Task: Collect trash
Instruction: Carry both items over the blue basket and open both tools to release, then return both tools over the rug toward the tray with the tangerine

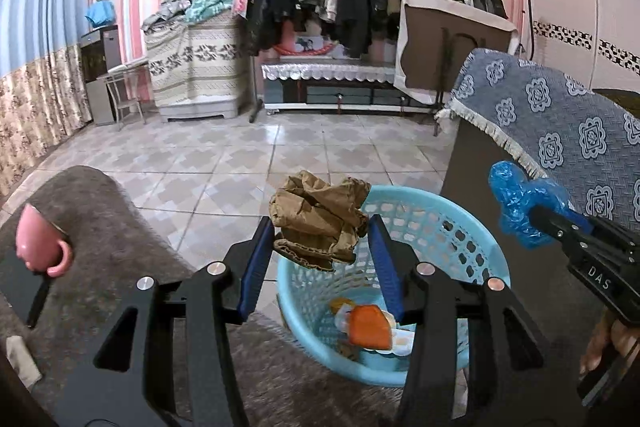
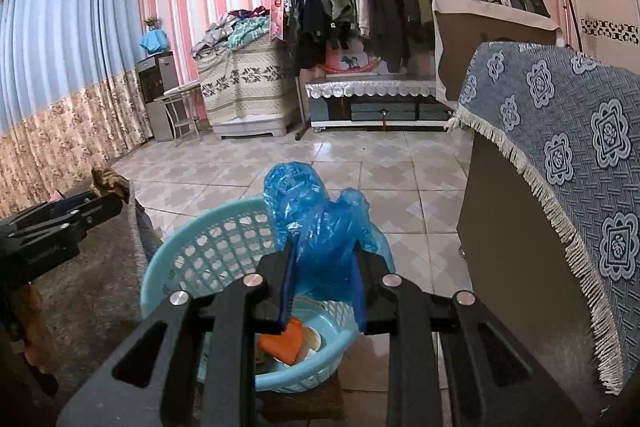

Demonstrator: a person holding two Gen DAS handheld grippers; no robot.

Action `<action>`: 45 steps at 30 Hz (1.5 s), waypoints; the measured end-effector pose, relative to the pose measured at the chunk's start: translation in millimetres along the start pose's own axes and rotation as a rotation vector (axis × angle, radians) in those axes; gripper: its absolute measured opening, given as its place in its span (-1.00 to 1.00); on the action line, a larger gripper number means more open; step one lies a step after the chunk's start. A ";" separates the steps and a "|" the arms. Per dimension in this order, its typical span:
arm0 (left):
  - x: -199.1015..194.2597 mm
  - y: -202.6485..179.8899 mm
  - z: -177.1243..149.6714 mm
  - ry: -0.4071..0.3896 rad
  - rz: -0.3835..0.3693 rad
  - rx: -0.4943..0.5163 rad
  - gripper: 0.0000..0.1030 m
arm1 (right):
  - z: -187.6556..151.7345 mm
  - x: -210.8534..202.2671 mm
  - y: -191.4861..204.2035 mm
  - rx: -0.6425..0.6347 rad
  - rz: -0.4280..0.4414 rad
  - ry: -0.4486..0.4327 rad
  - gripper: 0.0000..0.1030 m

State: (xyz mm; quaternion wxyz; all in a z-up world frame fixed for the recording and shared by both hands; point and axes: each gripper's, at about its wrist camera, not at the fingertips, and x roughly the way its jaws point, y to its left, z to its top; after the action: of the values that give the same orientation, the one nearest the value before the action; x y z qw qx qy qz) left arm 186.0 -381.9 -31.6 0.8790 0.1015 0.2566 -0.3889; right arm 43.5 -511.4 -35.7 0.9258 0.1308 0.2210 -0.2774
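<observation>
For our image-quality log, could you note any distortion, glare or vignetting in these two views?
Left wrist view: strong fisheye bending, dark corners, blown-out ceiling top right; crumpled brown paper is sharp. Right wrist view: same curvature and vignette, window glare top right, sheen on floor tiles.

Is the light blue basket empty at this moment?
No, in the left wrist view the light blue basket already holds an orange wrapper and other scraps on its bottom.

Basket (image 1: 420,223) on floor, mug (image 1: 38,243) left, cabinet (image 1: 500,187) right
</observation>
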 end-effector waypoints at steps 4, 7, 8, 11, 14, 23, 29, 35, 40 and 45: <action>18.3 -11.2 -3.0 0.019 -0.011 0.016 -0.08 | -3.2 5.9 -4.4 0.002 -0.008 0.011 -0.54; 28.5 -16.9 -3.9 0.031 -0.026 0.018 -0.08 | -5.8 8.4 -5.3 0.003 -0.010 0.019 -0.54; 31.0 -18.3 -4.1 0.035 -0.030 0.020 -0.08 | -6.3 8.5 -5.4 0.004 -0.011 0.021 -0.54; 43.9 -24.2 -8.6 0.058 -0.038 0.034 -0.01 | -8.8 12.5 -7.1 0.001 -0.012 0.028 -0.54; 54.6 -29.6 -12.3 0.069 -0.015 0.062 0.20 | -11.1 14.6 -6.9 0.003 -0.013 0.034 -0.54; 31.5 5.0 -10.2 0.006 0.123 0.023 0.76 | -9.6 23.3 3.0 -0.005 0.008 0.044 -0.54; -9.7 36.4 -8.4 -0.080 0.238 -0.019 0.89 | -12.5 42.8 27.6 -0.016 0.046 0.067 -0.54; -35.7 60.8 -11.1 -0.092 0.291 -0.067 0.89 | -13.8 68.7 48.5 -0.021 0.048 0.112 -0.07; -57.3 78.0 -17.9 -0.097 0.334 -0.109 0.89 | -12.0 73.2 62.6 -0.035 0.074 0.118 0.53; -83.5 94.0 -26.1 -0.102 0.377 -0.124 0.89 | -8.1 52.8 77.0 -0.076 0.065 0.067 0.87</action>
State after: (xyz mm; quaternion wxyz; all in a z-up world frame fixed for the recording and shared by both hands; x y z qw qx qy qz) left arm 198.3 -255.6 -11.4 0.9527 0.0735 0.2115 -0.2055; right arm 124.3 -470.0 -59.0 0.9307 0.1120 0.2579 -0.2339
